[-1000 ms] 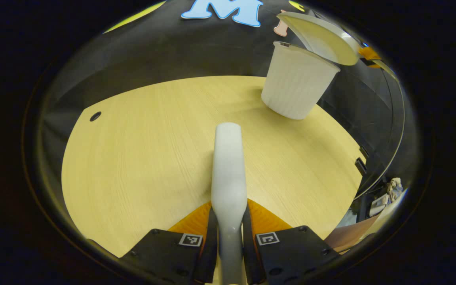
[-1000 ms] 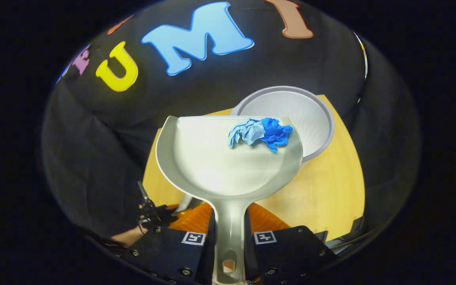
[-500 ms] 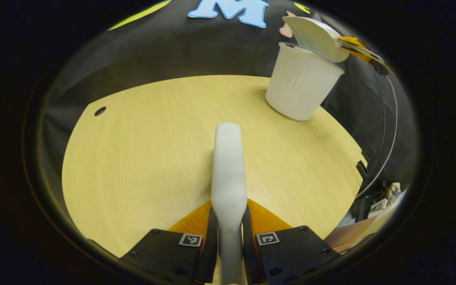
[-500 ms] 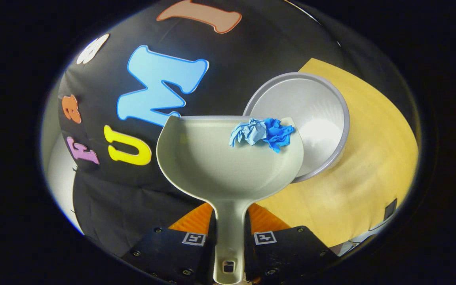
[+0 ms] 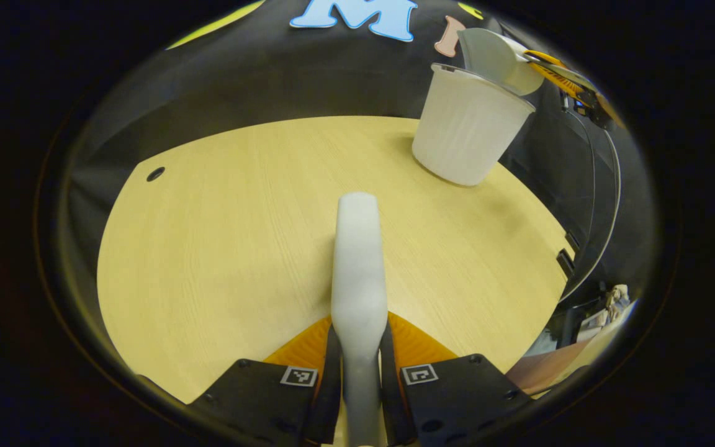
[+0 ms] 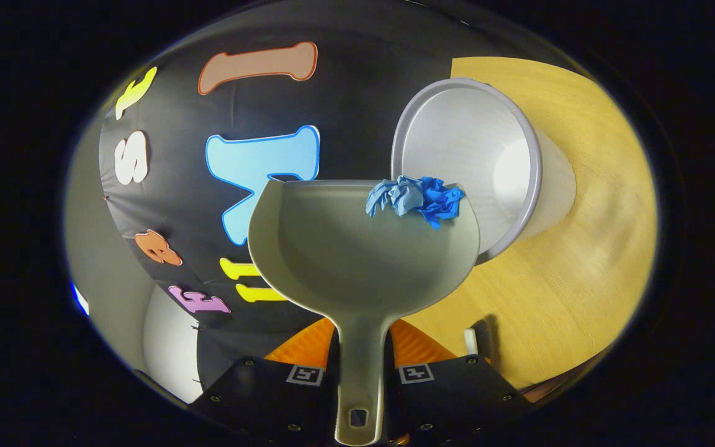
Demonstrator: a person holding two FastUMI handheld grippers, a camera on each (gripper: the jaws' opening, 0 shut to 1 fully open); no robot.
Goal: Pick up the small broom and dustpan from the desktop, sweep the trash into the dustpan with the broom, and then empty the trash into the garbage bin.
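Observation:
My right gripper (image 6: 360, 379) is shut on the handle of the pale dustpan (image 6: 345, 254). Crumpled blue paper (image 6: 416, 198) lies at the pan's front lip, right at the rim of the white ribbed garbage bin (image 6: 466, 149). The pan is rolled sideways over the bin's mouth. In the left gripper view the same dustpan (image 5: 497, 59) tips over the bin (image 5: 466, 133) at the table's far right, with the right gripper (image 5: 565, 74) behind it. My left gripper (image 5: 360, 379) is shut on the white broom (image 5: 357, 261), which points forward low over the wooden table (image 5: 221, 248).
A small dark hole (image 5: 155, 174) sits in the tabletop at the far left. The table's right edge (image 5: 565, 261) drops off beside dark booth cloth, with some clutter (image 5: 606, 307) beyond it.
The right gripper has rolled the dustpan further sideways over the bin, the paper staying at the lip. In the left gripper view the pan stands steeper. The broom has barely moved.

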